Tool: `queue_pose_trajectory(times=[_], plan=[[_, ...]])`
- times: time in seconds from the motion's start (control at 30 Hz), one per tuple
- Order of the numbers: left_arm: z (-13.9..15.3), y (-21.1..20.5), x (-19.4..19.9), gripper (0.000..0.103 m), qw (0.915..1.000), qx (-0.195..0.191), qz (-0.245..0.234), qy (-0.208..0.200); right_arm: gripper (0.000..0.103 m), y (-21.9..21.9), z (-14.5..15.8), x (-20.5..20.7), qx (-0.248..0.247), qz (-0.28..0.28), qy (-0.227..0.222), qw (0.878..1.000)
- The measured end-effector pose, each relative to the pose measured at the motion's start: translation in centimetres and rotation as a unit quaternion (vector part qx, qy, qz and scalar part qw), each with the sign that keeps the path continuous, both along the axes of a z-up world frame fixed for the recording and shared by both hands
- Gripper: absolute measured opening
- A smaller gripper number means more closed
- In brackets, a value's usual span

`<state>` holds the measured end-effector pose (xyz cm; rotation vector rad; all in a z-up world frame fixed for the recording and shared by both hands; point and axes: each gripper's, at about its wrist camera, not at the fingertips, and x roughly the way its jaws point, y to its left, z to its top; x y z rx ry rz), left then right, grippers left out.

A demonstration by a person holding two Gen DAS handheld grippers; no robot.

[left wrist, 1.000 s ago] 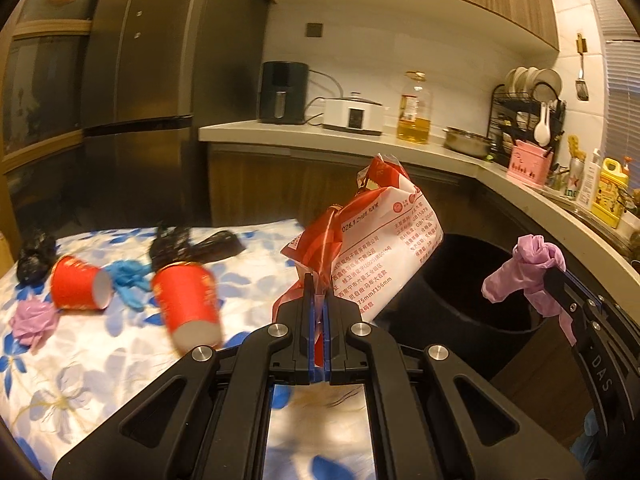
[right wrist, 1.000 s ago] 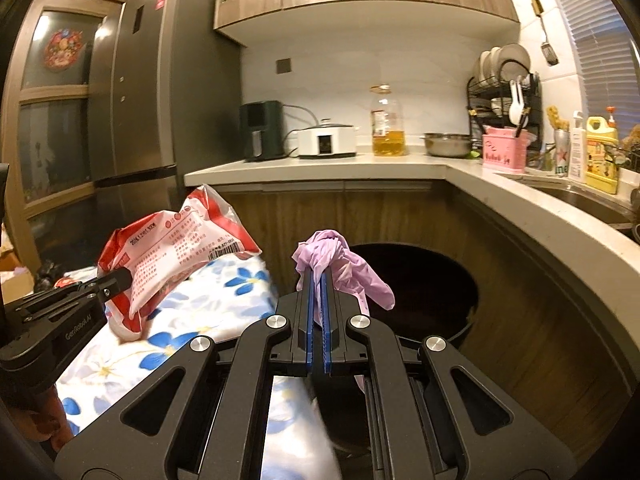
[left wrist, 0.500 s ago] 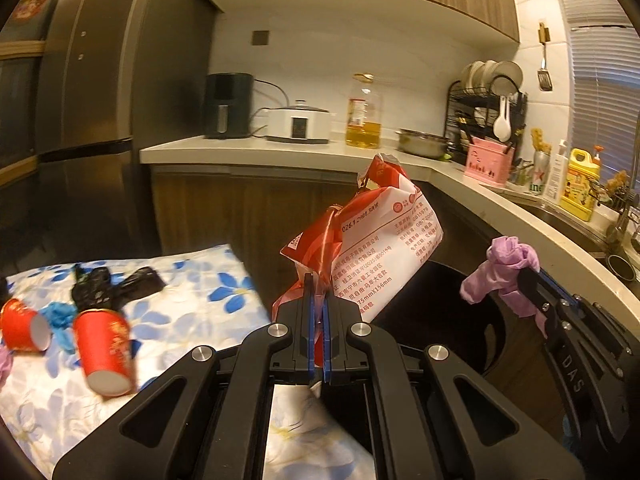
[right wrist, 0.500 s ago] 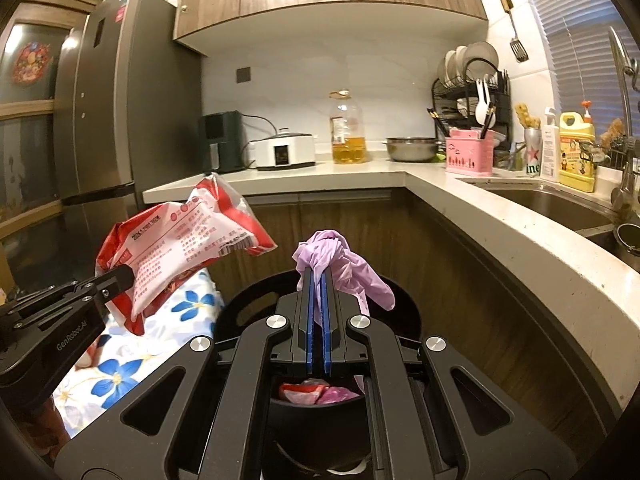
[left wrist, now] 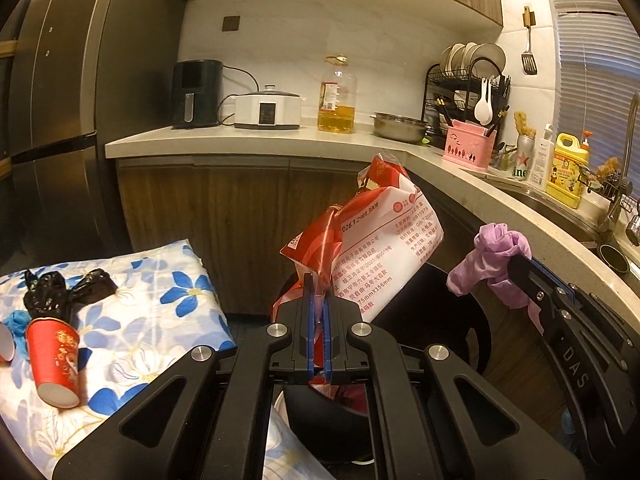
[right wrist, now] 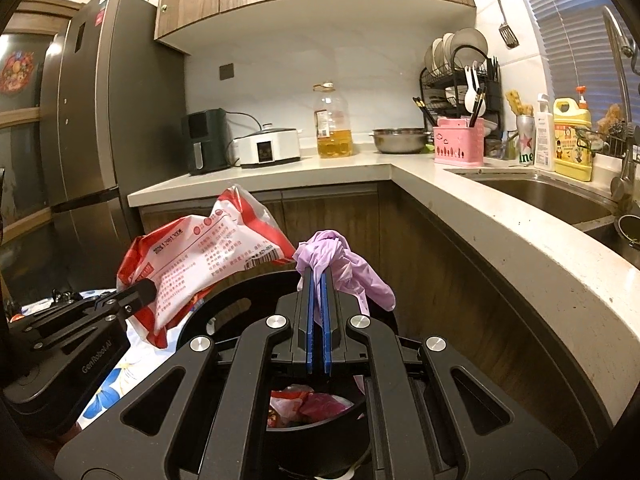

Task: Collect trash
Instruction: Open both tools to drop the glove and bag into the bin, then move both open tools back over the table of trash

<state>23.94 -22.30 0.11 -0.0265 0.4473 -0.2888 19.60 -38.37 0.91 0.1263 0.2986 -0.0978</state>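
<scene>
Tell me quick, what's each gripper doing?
Left gripper: shut on the red-and-white wrapper.
Right gripper: shut on the purple glove.

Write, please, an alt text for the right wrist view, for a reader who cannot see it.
The right gripper holds a crumpled purple glove above a black trash bin that already contains wrappers. At left, the left gripper holds a red and white package; a kitchen counter runs behind.

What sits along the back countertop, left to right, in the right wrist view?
Air fryer → white cooker → oil bottle → steel bowl → pink utensil caddy → green can → white bottle → yellow detergent jug.
</scene>
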Motion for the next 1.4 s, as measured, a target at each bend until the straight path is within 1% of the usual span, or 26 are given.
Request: queue_pose_trajectory(times=[0.33, 0.5, 0.57, 0.6, 0.63, 0.67, 0.73, 0.77, 0.8, 0.83, 0.9, 1.0, 1.03, 1.1, 1.13, 1.17, 1.23, 1.37, 1.4], plan=[[-0.6, -0.8, 1.4, 0.004, 0.9999, 0.000, -0.006, 0.010, 0.004, -0.2, -0.4, 1.1, 0.001, 0.007, 0.007, 1.000], [-1.1, -1.2, 1.8, 0.008, 0.9998, -0.001, -0.010, 0.014, 0.005, -0.5, -0.7, 1.7, 0.004, 0.003, 0.014, 1.000], [-1.3, -1.2, 2.0, 0.009, 0.9997, -0.004, -0.015, 0.017, 0.007, -0.7, -0.7, 1.8, 0.004, 0.000, 0.015, 1.000], [-1.3, -1.2, 2.0, 0.013, 0.9997, -0.005, -0.015, 0.018, 0.011, -0.8, -0.8, 1.9, 0.005, -0.001, 0.016, 1.000], [-1.4, -1.2, 2.0, 0.014, 0.9997, -0.004, -0.017, 0.018, 0.017, -0.8, -0.8, 1.9, 0.005, -0.002, 0.017, 1.000], [-1.4, -1.3, 2.0, 0.015, 0.9997, -0.003, -0.019, 0.018, 0.020, -0.9, -0.9, 2.0, 0.006, -0.003, 0.017, 1.000], [-1.4, -1.2, 1.9, 0.022, 0.9997, -0.001, -0.019, 0.016, 0.031, -1.0, -1.0, 2.0, 0.009, -0.003, 0.017, 1.000], [-1.4, -1.0, 1.8, 0.029, 0.9998, -0.002, -0.016, 0.015, 0.033, -1.1, -1.0, 2.0, 0.009, -0.004, 0.017, 1.000], [-1.4, -0.8, 1.8, 0.034, 0.9998, -0.005, -0.013, 0.015, 0.038, -1.1, -1.0, 2.0, 0.010, -0.004, 0.017, 1.000], [-1.4, -0.6, 1.8, 0.035, 0.9998, -0.008, -0.012, 0.015, 0.042, -1.1, -1.1, 2.0, 0.010, -0.004, 0.018, 1.000], [-1.4, -0.2, 1.8, 0.046, 0.9998, -0.010, -0.006, 0.016, 0.046, -1.1, -1.1, 1.9, 0.010, -0.006, 0.019, 1.000], [-1.5, 0.5, 1.6, 0.060, 0.9998, -0.009, 0.009, 0.014, 0.053, -1.1, -1.2, 1.7, 0.010, -0.009, 0.020, 1.000], [-1.5, 0.7, 1.5, 0.063, 0.9998, -0.009, 0.012, 0.015, 0.056, -1.0, -1.2, 1.7, 0.010, -0.010, 0.020, 1.000], [-1.4, 1.1, 1.2, 0.077, 0.9997, -0.008, 0.021, 0.011, 0.061, -0.9, -1.2, 1.5, 0.011, -0.012, 0.021, 1.000], [-1.3, 1.3, 0.9, 0.080, 0.9997, -0.007, 0.024, 0.008, 0.065, -0.9, -1.1, 1.3, 0.011, -0.012, 0.022, 1.000], [-1.2, 1.5, 0.7, 0.083, 0.9997, -0.005, 0.025, 0.005, 0.066, -0.8, -1.1, 1.2, 0.011, -0.013, 0.022, 1.000], [-1.1, 1.7, 0.2, 0.088, 0.9996, 0.000, 0.029, 0.001, 0.074, -0.6, -1.0, 0.9, 0.011, -0.013, 0.022, 1.000], [-1.0, 2.6, -0.7, 0.097, 0.9992, 0.006, 0.041, -0.003, 0.080, -0.3, -0.8, 0.1, 0.014, -0.015, 0.022, 1.000], [-1.0, 2.8, -0.9, 0.097, 0.9991, 0.004, 0.042, -0.004, 0.082, -0.2, -0.8, 0.0, 0.015, -0.014, 0.023, 1.000]])
